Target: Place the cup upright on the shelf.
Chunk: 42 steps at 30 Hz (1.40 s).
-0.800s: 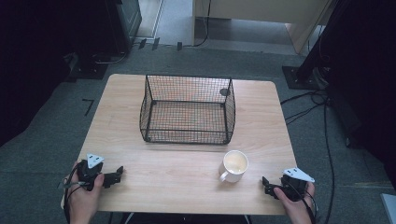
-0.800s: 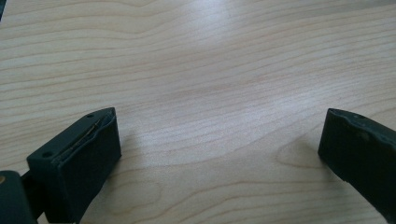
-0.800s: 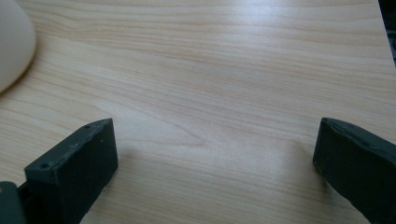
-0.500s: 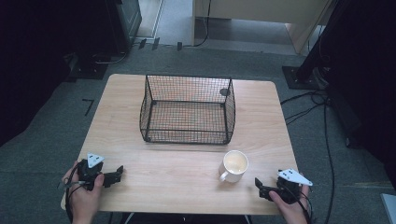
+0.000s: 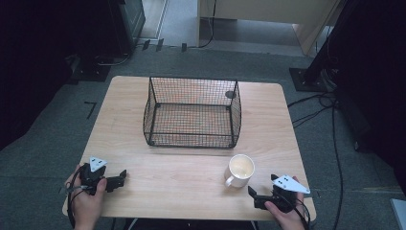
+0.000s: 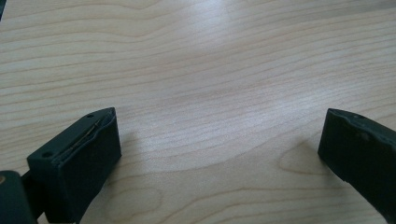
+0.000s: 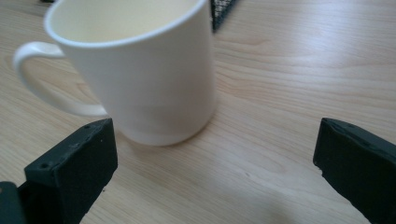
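Right gripper [image 5: 256,197] wide, nothing held | left gripper [image 5: 119,178] wide too | mug [image 5: 241,168] upright just ahead (near basket [image 5: 191,112]) | I fear the jaw knocks it over.

A black wire mesh basket [image 5: 192,112] stands upright on the wooden table [image 5: 143,165], toward its far edge. A small dark round object [image 5: 230,94] sits at the basket's far right corner. Cables [image 5: 330,110] lie on the grey floor right of the table.
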Available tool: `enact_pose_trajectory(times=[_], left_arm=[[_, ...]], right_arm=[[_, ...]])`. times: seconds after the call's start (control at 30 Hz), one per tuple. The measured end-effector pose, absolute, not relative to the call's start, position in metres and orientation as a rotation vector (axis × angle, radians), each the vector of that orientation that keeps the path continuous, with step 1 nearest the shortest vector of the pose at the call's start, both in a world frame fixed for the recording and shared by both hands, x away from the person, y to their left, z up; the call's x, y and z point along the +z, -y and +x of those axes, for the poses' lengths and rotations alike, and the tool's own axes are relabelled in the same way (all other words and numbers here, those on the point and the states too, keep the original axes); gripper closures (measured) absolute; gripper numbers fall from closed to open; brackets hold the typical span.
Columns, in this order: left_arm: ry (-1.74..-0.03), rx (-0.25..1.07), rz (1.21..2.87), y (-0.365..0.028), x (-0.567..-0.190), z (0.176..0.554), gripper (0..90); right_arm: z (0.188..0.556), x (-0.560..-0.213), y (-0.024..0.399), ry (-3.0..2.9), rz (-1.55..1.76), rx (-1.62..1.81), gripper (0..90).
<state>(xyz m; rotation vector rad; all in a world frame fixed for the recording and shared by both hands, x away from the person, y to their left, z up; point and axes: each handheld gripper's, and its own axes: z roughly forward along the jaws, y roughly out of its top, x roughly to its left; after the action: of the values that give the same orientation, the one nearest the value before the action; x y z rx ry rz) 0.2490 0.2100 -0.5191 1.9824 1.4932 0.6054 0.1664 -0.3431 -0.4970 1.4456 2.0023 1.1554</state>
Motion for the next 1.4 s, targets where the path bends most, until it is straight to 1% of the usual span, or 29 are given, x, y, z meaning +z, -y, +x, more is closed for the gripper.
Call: enact_pose_trajectory(times=[0.37,0.67,1.23,1.27,1.3,1.4], left_arm=[[-1.494,0.605,1.982,-0.210,-0.519,0.249,0.0],[-1.494,0.605,1.982,-0.210,-0.519,0.249,0.0],[-1.494,0.605,1.983,-0.210,-0.519,0.249,0.0],[-1.493,0.605,1.983,-0.210,-0.519,0.249,0.0],[-1.493,0.605,1.983,-0.210,-0.519,0.249,0.0],[-1.493,0.605,1.983,-0.210,-0.519,0.249,0.0]], right_arm=[[0.178,-0.498,0.319,-2.013,1.381,1.224,0.0],[0.191,-0.502,0.311,-1.999,1.333,1.258,0.0],[0.210,-0.512,0.287,-2.008,1.282,1.232,0.0],[0.210,-0.512,0.286,-2.003,1.275,1.232,2.7],[0.209,-0.512,0.285,-1.973,1.268,1.219,7.3],[0.208,-0.511,0.286,-1.971,1.271,1.239,7.6]])
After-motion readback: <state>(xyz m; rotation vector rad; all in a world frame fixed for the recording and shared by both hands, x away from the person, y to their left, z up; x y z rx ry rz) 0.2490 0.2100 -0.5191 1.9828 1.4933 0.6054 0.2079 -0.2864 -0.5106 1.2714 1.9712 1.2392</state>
